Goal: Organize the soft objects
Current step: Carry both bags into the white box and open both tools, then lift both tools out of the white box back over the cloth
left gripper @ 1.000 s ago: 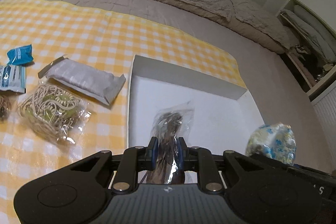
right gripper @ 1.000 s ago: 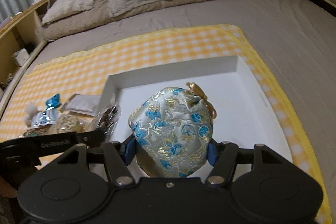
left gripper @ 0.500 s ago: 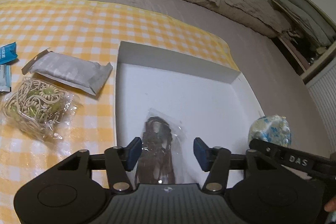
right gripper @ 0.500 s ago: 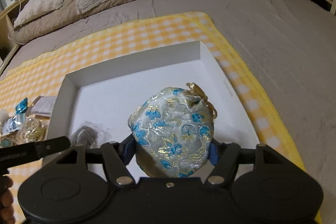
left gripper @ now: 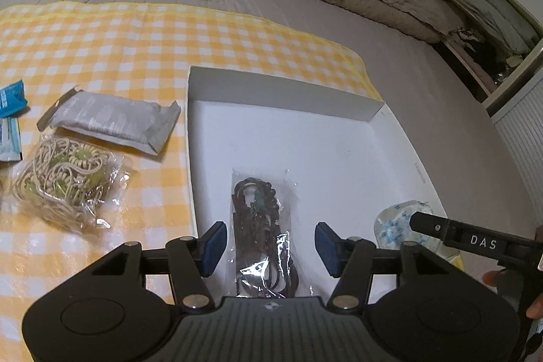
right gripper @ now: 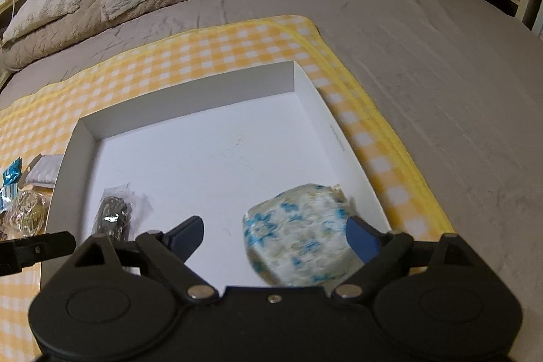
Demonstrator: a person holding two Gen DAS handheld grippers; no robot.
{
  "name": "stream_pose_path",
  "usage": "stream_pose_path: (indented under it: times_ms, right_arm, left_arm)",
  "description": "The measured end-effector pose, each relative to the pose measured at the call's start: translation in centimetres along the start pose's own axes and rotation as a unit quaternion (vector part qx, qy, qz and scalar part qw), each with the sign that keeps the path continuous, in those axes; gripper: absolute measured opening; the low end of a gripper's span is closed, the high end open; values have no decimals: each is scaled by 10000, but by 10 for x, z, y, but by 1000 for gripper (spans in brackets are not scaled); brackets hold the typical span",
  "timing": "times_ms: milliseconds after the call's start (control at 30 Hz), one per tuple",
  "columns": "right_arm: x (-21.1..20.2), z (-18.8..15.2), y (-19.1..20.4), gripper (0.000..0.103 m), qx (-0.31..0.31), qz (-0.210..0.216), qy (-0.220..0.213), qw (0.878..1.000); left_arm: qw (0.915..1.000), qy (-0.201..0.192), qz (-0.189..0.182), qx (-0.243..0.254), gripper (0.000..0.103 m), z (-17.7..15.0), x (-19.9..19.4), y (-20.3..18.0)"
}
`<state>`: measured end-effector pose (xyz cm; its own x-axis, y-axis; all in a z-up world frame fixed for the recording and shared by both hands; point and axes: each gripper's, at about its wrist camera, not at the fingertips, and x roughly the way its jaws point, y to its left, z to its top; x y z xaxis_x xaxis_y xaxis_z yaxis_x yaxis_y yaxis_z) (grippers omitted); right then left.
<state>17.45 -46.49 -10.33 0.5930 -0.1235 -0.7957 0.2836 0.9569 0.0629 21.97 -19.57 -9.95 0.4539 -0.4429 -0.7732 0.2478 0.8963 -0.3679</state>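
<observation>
Both claws gape — left claw [left gripper: 269, 246] over the bagged cord [left gripper: 263, 226], right claw [right gripper: 276, 236], just widened, around the loose pouch [right gripper: 298, 236].

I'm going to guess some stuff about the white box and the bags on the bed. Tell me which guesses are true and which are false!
1. The white box sits on a yellow checked cloth. True.
2. The flowery blue pouch is outside the box, on the grey sheet. False: it is inside the box, near its right side.
3. The left gripper is squeezing the clear bag of dark cords. False: its jaws have just been opening and the bag lies loose between them in the box.
4. The bag of beige cords lies on the cloth, left of the box. True.
5. The right gripper is shut tight. False: its jaws have just been opening and stand wide, the pouch between them.
</observation>
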Motion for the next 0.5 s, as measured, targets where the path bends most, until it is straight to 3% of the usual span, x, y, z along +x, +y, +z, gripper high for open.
stream_pose_path:
  times_ms: [500]
  right_arm:
    - [-32,-4,2,91,31,287,-238,9993]
  left_arm:
    - [9982,-208,94,552,72,-1,-18,-11]
